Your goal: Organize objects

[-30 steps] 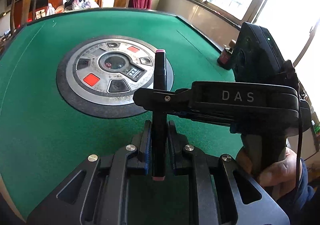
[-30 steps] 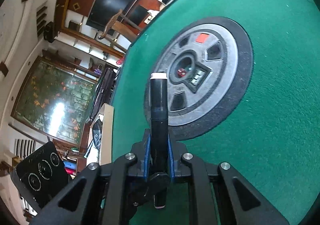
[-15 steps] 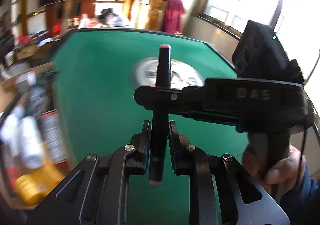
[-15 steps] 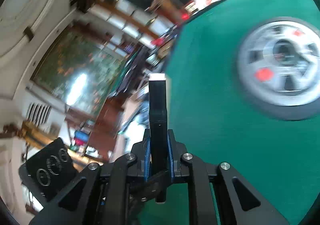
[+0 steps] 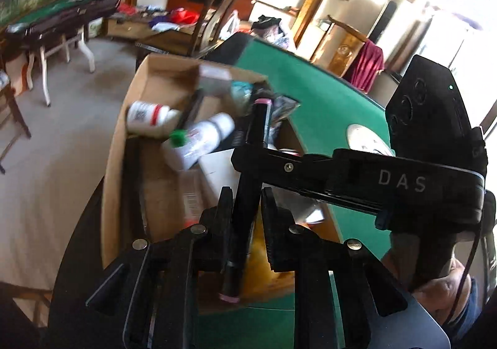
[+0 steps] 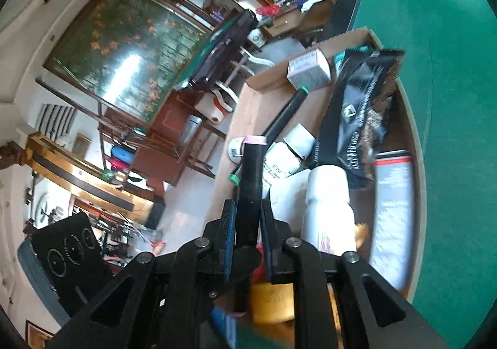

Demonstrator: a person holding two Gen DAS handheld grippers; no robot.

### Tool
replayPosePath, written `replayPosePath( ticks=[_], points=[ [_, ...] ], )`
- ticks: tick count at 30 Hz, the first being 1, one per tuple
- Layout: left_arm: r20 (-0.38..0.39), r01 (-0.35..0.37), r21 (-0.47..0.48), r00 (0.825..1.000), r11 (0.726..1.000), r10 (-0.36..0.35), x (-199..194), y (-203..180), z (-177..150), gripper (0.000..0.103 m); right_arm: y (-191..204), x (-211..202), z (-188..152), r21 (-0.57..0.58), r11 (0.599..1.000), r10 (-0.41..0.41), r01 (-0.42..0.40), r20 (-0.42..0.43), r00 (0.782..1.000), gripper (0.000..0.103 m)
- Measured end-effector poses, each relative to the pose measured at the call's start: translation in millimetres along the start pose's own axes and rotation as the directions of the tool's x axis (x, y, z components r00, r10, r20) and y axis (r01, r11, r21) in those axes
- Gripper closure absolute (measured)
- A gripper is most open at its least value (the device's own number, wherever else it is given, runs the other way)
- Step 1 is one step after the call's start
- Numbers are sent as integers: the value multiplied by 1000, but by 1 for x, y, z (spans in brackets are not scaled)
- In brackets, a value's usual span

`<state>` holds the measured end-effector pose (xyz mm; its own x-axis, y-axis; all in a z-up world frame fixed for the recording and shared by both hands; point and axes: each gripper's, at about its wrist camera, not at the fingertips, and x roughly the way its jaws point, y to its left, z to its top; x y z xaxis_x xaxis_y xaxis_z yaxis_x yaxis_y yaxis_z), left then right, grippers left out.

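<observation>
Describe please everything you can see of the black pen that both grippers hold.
The black pen is a slim, dark, plastic-looking stick with a pale pink cap at each end. The left gripper and the right gripper both have their jaws shut on it, the right one crossing it. It points forward over the cardboard box full of bottles, not touching them.

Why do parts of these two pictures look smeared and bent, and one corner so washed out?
Left wrist view: the cardboard box and white bottles are smeared by motion, the window corner glares white, while the tongs and black marker stay sharp. Right wrist view: the fisheye lens bends the walls and the green table; the box's contents blur near the bottom.
</observation>
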<state>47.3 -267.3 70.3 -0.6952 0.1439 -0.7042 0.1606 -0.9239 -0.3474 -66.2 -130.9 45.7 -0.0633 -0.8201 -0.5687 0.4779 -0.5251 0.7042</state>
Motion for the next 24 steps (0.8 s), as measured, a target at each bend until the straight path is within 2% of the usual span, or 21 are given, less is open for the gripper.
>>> replayPosePath(
  ticks=[2,4,6,7,9,10,13,14,15,16,17,19,20,21,22,23,24],
  points=[
    [-3,10,-26,1000,1000,-10,2,9,-2,82,3,3,1,-16,999,-35,35,8,999,84],
    [8,-1,-37,1000,999,1,0,14,-4,77,5,-5,-1,-70,991,-109,112,38,993,84],
    [22,-10,-58,1000,998,12,0,16,-4,58,8,-16,0,-121,971,-196,206,91,976,72],
    [30,-15,-68,999,998,17,0,18,-3,55,8,-23,-1,-128,965,-215,229,109,970,63],
    [55,-38,-78,998,996,42,-3,19,-2,52,7,-40,-4,-135,961,-220,241,154,963,58],
    [71,-59,-77,995,995,64,-5,18,-2,52,6,-47,-6,-138,957,-230,254,169,959,55],
    [138,-185,-72,971,980,193,-13,8,-4,51,7,-70,-17,-176,929,-285,326,221,933,50],
    [172,-228,-68,956,971,236,-17,2,-7,51,9,-79,-24,-198,907,-320,371,247,915,46],
    [198,-278,-64,938,959,285,-19,-5,-9,46,12,-88,-34,-231,872,-365,432,280,888,43],
    [225,-342,-62,911,938,347,-22,-15,-12,40,16,-97,-44,-256,839,-397,479,315,862,36],
    [246,-377,-63,891,924,380,-23,-21,-15,30,19,-104,-55,-282,800,-425,530,357,832,30],
    [296,-424,-59,857,904,421,-27,-37,-22,27,21,-124,-81,-332,707,-467,624,443,765,20],
    [324,-438,-52,843,898,430,-28,-46,-25,26,23,-132,-93,-341,669,-479,660,482,734,20],
    [342,-450,-41,833,892,435,-28,-54,-27,24,22,-139,-106,-339,641,-493,689,506,708,19],
    [346,-456,-21,832,890,434,-27,-61,-29,24,20,-144,-115,-327,620,-512,713,520,684,13],
    [336,-459,4,837,888,431,-24,-68,-31,24,16,-149,-124,-312,603,-527,734,535,660,6],
    [311,-462,28,847,886,432,-19,-75,-30,24,12,-155,-132,-298,603,-526,740,549,649,2]
  ],
)
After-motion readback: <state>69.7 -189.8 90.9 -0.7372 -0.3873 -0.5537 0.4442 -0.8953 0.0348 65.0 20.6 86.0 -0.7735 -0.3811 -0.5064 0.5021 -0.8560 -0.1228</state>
